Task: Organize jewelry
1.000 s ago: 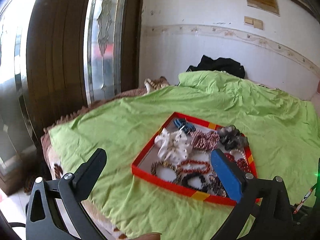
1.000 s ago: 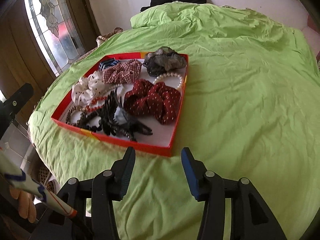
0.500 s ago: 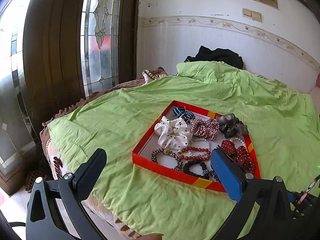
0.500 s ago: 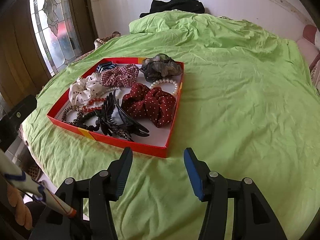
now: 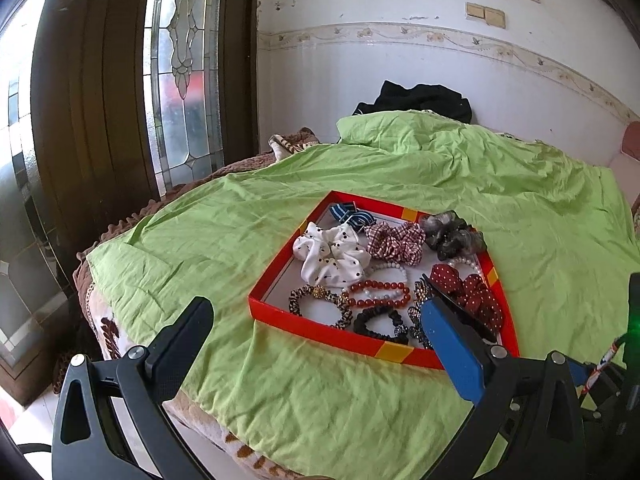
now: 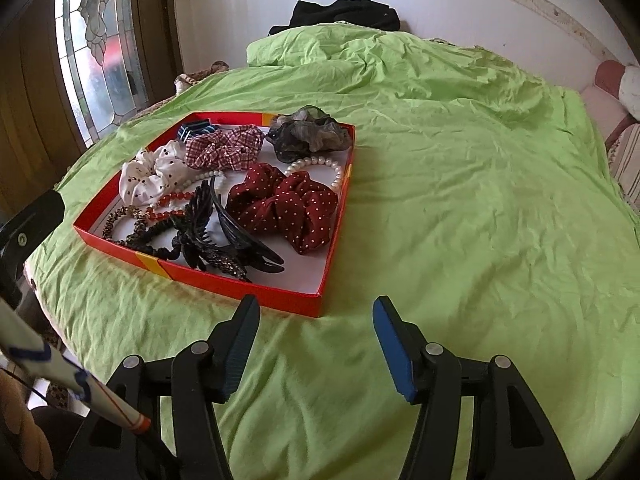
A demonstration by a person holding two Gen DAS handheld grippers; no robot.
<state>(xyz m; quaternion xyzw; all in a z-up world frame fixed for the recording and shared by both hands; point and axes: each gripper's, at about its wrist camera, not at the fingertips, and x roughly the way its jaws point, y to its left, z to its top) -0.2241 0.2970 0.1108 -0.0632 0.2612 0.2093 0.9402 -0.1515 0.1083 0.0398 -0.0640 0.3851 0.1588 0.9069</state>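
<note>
So it's a bed with a wrinkly green sheet, next to a stained-glass door. Nearest the cameras, both hand-held grippers hover over the sheet with nothing between their fingers. The right hand-held gripper has just been opening its jaws and sits just short of the tray's near corner; the left hand-held gripper is spread wide. The red tray lies flat on the sheet, holding black claw clips and bead bracelets at the front, then a red dotted scrunchie, a white one, a plaid one and a grey one further back. Black clothing is bunched at the far wall.
</note>
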